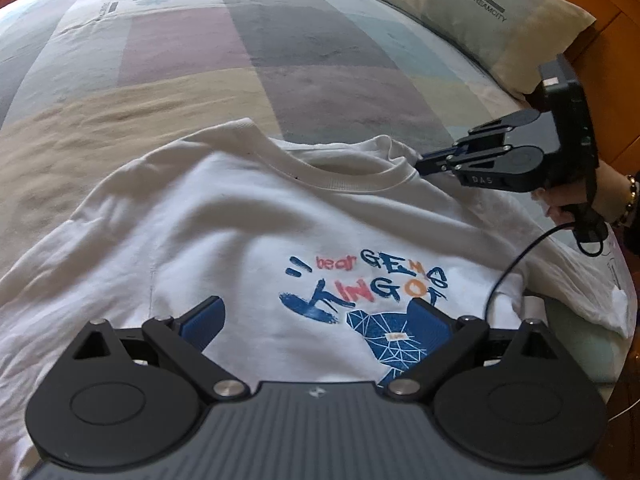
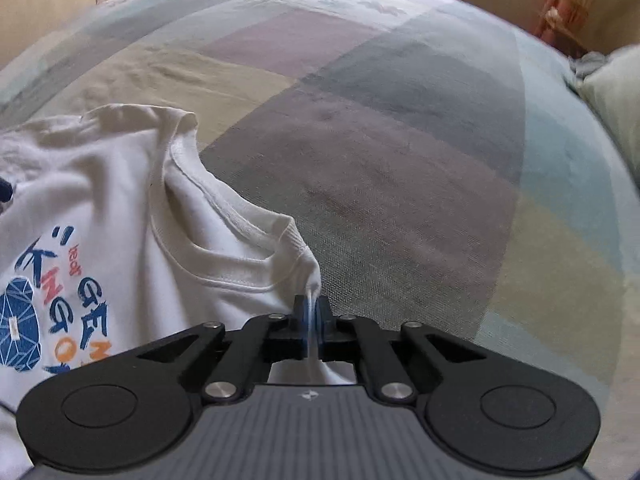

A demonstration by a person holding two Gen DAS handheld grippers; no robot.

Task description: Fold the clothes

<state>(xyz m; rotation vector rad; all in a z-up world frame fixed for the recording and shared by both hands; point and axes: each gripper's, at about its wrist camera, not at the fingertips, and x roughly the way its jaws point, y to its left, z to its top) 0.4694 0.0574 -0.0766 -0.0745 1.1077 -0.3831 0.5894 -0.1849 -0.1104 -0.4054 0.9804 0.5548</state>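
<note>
A white T-shirt (image 1: 224, 232) with a blue and orange print lies front up on the bed. In the left wrist view my left gripper (image 1: 320, 316) stands open just above the printed chest, its blue pads (image 1: 204, 320) wide apart with nothing between them. My right gripper (image 2: 311, 308) is shut on the shirt's shoulder fabric beside the collar (image 2: 224, 276), which is pulled into a taut peak. The same right gripper (image 1: 424, 166) shows in the left wrist view at the collar's right end, held by a hand (image 1: 568, 200).
The bed carries a patchwork bedsheet (image 1: 280, 52) in grey, pink, beige and pale blue. A pale pillow (image 1: 480, 12) lies at the far right near a wooden headboard (image 1: 612, 60). A black cable (image 1: 516, 260) trails over the shirt's right side.
</note>
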